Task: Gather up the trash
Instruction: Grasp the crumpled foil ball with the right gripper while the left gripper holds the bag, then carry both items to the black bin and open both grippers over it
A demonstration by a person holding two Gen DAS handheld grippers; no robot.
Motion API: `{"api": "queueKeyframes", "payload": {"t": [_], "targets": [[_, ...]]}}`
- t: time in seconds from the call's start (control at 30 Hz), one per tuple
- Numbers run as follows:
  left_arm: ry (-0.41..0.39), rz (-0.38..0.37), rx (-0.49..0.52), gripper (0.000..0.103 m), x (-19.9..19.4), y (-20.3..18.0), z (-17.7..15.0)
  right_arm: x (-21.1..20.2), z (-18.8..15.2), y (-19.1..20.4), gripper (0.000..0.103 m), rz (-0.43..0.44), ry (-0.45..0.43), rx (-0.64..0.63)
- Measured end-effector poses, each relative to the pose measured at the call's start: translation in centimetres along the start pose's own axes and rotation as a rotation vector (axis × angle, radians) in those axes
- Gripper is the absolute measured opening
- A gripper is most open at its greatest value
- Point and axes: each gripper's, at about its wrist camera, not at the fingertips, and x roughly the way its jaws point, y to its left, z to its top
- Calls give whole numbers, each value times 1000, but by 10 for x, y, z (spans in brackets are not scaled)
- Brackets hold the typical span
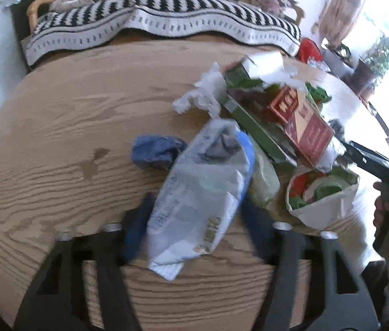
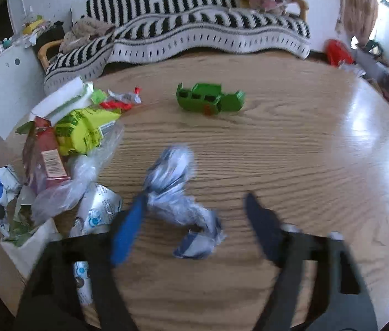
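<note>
In the left wrist view my left gripper (image 1: 194, 215) has a white and blue plastic wrapper (image 1: 202, 187) between its wide-apart blue fingers (image 1: 136, 226), above the wooden table (image 1: 56, 127); whether they pinch it is unclear. A crumpled blue wrapper (image 1: 155, 151) lies just beyond. A trash pile with white tissue (image 1: 202, 91), a green carton (image 1: 252, 121) and a red box (image 1: 304, 127) lies to the right. In the right wrist view my right gripper (image 2: 194, 229) is open around a crumpled blue-white wrapper (image 2: 177, 193), touching its left finger (image 2: 128, 231). A flattened green carton (image 2: 211, 99) lies farther back.
A white paper bag (image 1: 324, 201) holding trash stands at the table's right edge; it shows at the lower left of the right wrist view (image 2: 28, 245). A yellow-green packet (image 2: 84, 129) lies in the pile. A striped-blanket sofa (image 1: 153, 19) stands behind the table.
</note>
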Motion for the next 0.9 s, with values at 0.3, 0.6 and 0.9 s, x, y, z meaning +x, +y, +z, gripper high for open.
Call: {"api": "queueKeyframes", "payload": {"t": [0.3, 0.6, 0.9], "targets": [[-72, -2, 1, 30, -18, -4, 0, -26, -1, 8, 29, 23, -94, -1], [-148, -8, -36, 28, -42, 9, 1, -29, 4, 4, 29, 32, -106, 26], [-190, 30, -23, 27, -50, -1, 6, -31, 7, -1, 29, 113, -102, 101]]}}
